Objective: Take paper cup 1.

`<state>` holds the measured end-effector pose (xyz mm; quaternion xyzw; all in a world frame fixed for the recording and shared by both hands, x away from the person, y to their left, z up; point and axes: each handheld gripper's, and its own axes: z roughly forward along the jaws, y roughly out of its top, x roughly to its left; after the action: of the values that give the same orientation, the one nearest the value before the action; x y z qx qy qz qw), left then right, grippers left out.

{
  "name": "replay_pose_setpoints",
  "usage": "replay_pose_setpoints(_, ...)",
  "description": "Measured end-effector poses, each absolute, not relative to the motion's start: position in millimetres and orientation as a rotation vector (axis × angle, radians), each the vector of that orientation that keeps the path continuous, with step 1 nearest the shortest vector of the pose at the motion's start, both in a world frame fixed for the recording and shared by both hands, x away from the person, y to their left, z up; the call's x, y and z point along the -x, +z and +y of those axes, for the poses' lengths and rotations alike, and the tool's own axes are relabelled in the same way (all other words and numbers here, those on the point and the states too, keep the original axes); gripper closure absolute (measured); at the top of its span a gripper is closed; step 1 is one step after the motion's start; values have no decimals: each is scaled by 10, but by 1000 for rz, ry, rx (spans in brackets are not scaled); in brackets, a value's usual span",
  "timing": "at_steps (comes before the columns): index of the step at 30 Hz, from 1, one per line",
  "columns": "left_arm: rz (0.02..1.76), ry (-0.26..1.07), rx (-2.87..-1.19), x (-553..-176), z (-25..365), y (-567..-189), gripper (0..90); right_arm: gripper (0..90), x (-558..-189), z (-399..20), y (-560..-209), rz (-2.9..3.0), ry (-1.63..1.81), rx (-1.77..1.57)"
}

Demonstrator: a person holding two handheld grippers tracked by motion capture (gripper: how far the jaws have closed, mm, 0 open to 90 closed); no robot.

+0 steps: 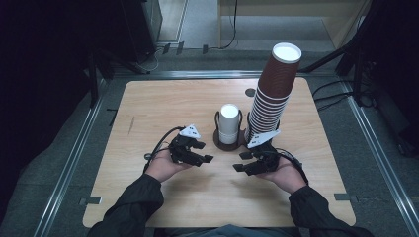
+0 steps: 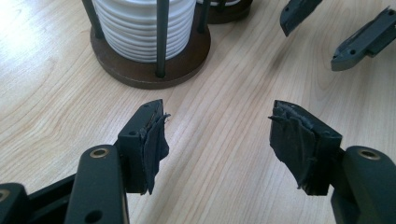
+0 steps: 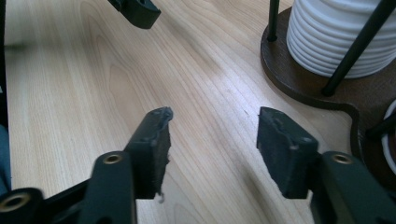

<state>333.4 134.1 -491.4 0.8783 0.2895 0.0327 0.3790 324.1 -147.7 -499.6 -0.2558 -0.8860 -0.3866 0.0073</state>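
A short stack of white cups [image 1: 229, 123] stands in a dark brown rod holder [image 1: 216, 141] at the table's middle. Beside it on the right a tall, leaning stack of brown cups [image 1: 272, 91] rises from the same holder. My left gripper [image 1: 204, 151] hovers just left of the holder's front, its jaws apart with nothing between them [image 2: 217, 135]. My right gripper [image 1: 239, 162] sits just in front of the brown stack, also open and empty [image 3: 212, 123]. Both point toward the white cups [image 2: 140, 28] [image 3: 336, 37].
The wooden table [image 1: 163, 108] has bare surface to the left and in front of the holder. Its base [image 2: 182, 65] [image 3: 299, 84] lies close ahead of both grippers. A small dark disc [image 1: 250, 92] sits near the far edge. Cables lie on the floor beyond.
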Motion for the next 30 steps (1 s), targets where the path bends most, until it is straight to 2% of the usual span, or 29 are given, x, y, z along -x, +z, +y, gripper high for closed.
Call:
replay_pose_setpoints(11,749,55,-2223,-3359,1384,-4868,337,573,-3223,-1458,-4963,-2797,-1248,826)
replay_pose_setpoints(17,773,49,-2194,-3404,1414,-4823,252,661,-3190,-1447,-4938,-2783,-1242,921)
replay_pose_setpoints(18,787,49,-2187,-3414,1416,-4820,232,720,-3196,-1434,-4931,-2762,-1241,978)
replay_pose_setpoints(20,792,51,-2189,-3441,1417,-4810,186,771,-3197,-1421,-4943,-2768,-1250,993)
replay_pose_setpoints(29,735,22,-2187,-3536,1367,-4683,124,879,-3191,-1300,-4951,-2820,-1244,1040)
replay_pose_setpoints(30,734,26,-2181,-3560,1357,-4659,93,893,-3209,-1278,-4961,-2815,-1240,1073)
